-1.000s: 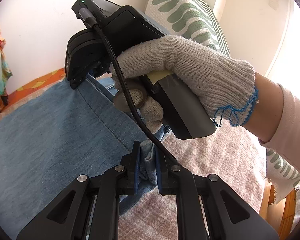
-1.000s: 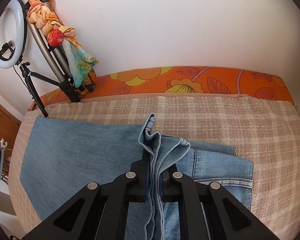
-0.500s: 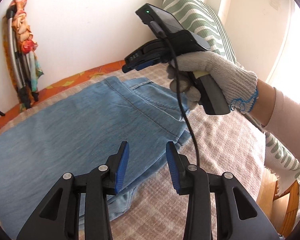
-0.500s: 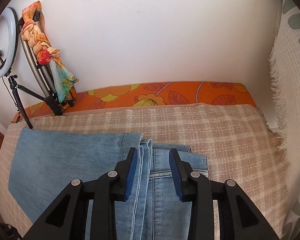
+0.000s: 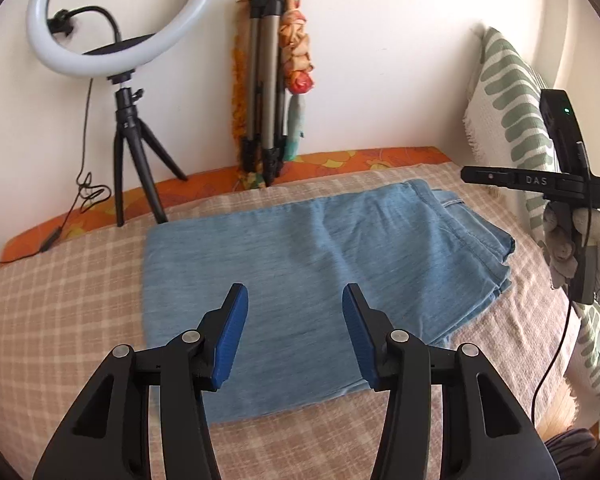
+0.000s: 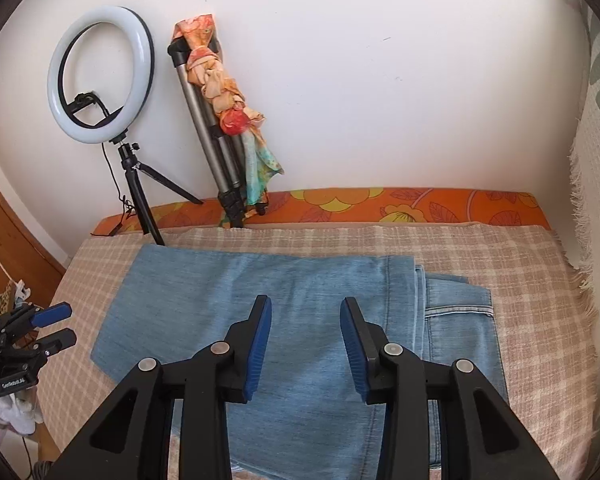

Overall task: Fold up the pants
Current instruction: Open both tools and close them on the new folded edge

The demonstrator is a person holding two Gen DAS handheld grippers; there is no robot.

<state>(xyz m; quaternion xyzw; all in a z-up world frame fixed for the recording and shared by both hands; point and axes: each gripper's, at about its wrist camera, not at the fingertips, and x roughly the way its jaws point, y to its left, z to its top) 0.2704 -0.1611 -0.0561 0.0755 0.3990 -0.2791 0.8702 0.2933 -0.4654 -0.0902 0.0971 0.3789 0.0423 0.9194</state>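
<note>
The light blue denim pants (image 5: pixel 308 264) lie folded flat on the checked beige blanket (image 5: pixel 60 320), legs doubled over the waist end at the right. They also show in the right wrist view (image 6: pixel 300 300). My left gripper (image 5: pixel 294 332) is open and empty, held above the near edge of the pants. My right gripper (image 6: pixel 305 344) is open and empty, held above the middle of the pants. The right gripper also shows in the left wrist view (image 5: pixel 536 180), in a gloved hand at the right edge, off the pants.
A ring light on a small tripod (image 5: pixel 120 40) and a folded tripod wrapped in an orange scarf (image 5: pixel 268 92) stand against the white wall behind the bed. A green-striped cushion (image 5: pixel 508 92) leans at the right. An orange flowered mattress edge (image 6: pixel 380 204) runs along the wall.
Both grippers have let go of the denim edge they held, opened wide and pulled back and up from the pants. The pants now lie flat and folded.
</note>
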